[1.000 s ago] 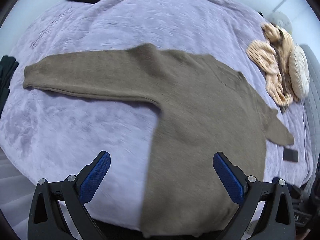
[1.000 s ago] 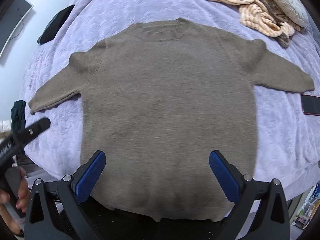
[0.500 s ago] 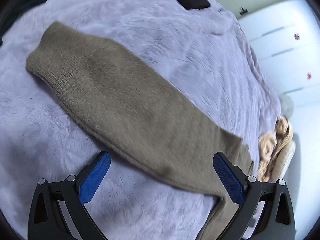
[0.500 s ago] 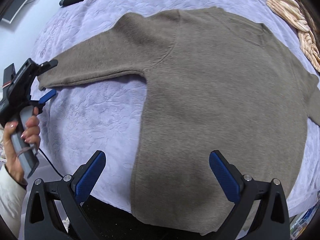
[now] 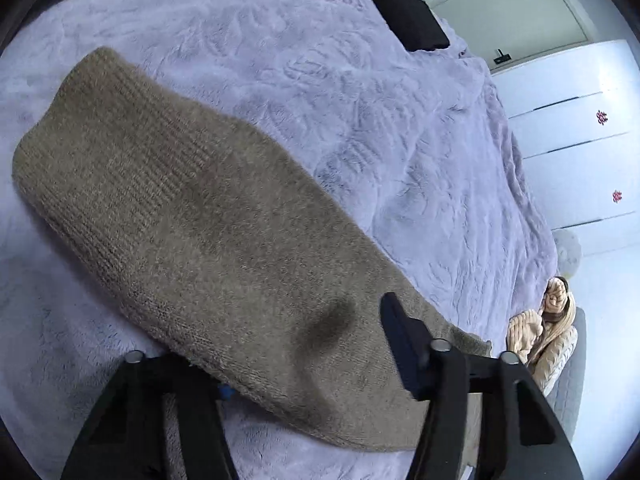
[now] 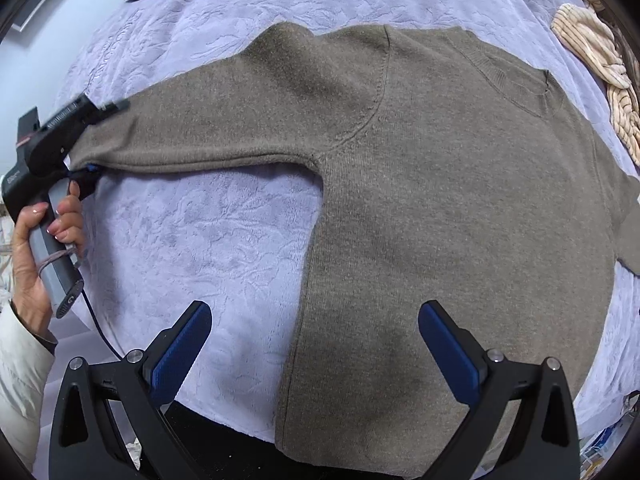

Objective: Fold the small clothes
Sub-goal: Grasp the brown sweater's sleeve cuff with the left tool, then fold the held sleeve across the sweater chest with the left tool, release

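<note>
pinching the sleeve [image 5: 208,216] cuff, the left gripper [image 5: 304,364] has just been closing, cloth between its jaws. the sweater [image 6: 440,200] lies flat on the bed [image 6: 200,232]; the right gripper [image 6: 316,348] hangs spread over the hem. carry the cuff low across the chest so nothing bunches.

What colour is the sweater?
Plain brown-olive knit sweater, no pattern; right wrist view shows it best.

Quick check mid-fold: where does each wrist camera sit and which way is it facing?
Left wrist: on the left tool, angled down the sweater sleeve, its fingers closing on it.
Right wrist: on the right tool, open, looking down over the sweater body; a hand holds the left tool at the cuff.
Shared: sweater, purple blanket.
</note>
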Available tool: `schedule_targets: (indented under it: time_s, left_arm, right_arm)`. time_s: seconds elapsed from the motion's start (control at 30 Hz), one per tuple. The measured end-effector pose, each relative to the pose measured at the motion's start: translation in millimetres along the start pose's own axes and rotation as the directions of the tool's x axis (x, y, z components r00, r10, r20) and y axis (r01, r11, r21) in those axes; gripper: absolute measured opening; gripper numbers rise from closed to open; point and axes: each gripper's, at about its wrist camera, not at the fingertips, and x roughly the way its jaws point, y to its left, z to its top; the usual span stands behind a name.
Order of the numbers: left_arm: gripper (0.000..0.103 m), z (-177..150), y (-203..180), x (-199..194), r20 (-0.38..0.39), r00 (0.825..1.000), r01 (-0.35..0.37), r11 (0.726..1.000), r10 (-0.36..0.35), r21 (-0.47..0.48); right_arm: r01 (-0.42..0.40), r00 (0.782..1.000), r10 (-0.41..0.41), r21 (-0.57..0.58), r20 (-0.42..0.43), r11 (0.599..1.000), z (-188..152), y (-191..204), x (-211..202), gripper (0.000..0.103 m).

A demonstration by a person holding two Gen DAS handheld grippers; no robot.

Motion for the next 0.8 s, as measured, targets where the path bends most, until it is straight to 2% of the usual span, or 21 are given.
schedule_targets:
  time_s: [0.03,0.07,0.1,0.23,0.33,0.47,0.6,0.73,0.8]
  left_arm:
    - [0.041,-1,2,-2,0.012,1.0,-0.014,1.0,0.014,-0.007]
    - [0.029,-1,2,-4,0.022,1.0,-0.022,1.0,0.022,0.007]
    - [0.026,-1,1,-8,0.03,0.999,-0.03,0.999,0.029,0.028]
    - [0.026,-12,-28,-26,0.082,0.995,-0.067,0.983,0.054,0.171]
    - [0.026,-26,-69,-36,0.098,0.995,-0.054,0.958,0.028,0.283]
    - [0.026,-56,-140,-38,0.081,0.995,0.013,0.906,-0.053,0.424]
    - [0.026,-100,-222,-24,0.019,0.992,0.097,0.845,-0.125,0.526]
    - [0.026,-162,-292,5,-0.033,0.989,0.133,0.768,-0.144,0.627]
    - [0.026,-192,-315,24,-0.074,0.988,0.15,0.745,-0.135,0.65]
  right_arm:
    - [0.003,1.0,-0.003,0.001,0.005,1.0,2,-1,-1,0.103]
    - [0.005,1.0,-0.005,0.005,0.01,1.0,3,-2,-2,0.103]
    - [0.004,1.0,-0.004,0.01,0.012,1.0,4,-3,-3,0.103]
    - [-0.003,1.0,0.002,0.039,0.02,0.999,6,-14,-5,0.103]
    - [-0.006,1.0,0.004,0.07,0.028,0.998,4,-29,-7,0.103]
    - [-0.025,0.999,0.02,0.121,0.043,0.992,1,-60,-10,0.103]
    - [-0.039,0.997,0.028,0.157,0.072,0.987,-5,-100,-18,0.103]
    - [-0.031,0.996,0.015,0.2,0.085,0.979,-8,-156,-25,0.103]
    - [-0.018,0.996,-0.002,0.217,0.092,0.976,-11,-181,-29,0.103]
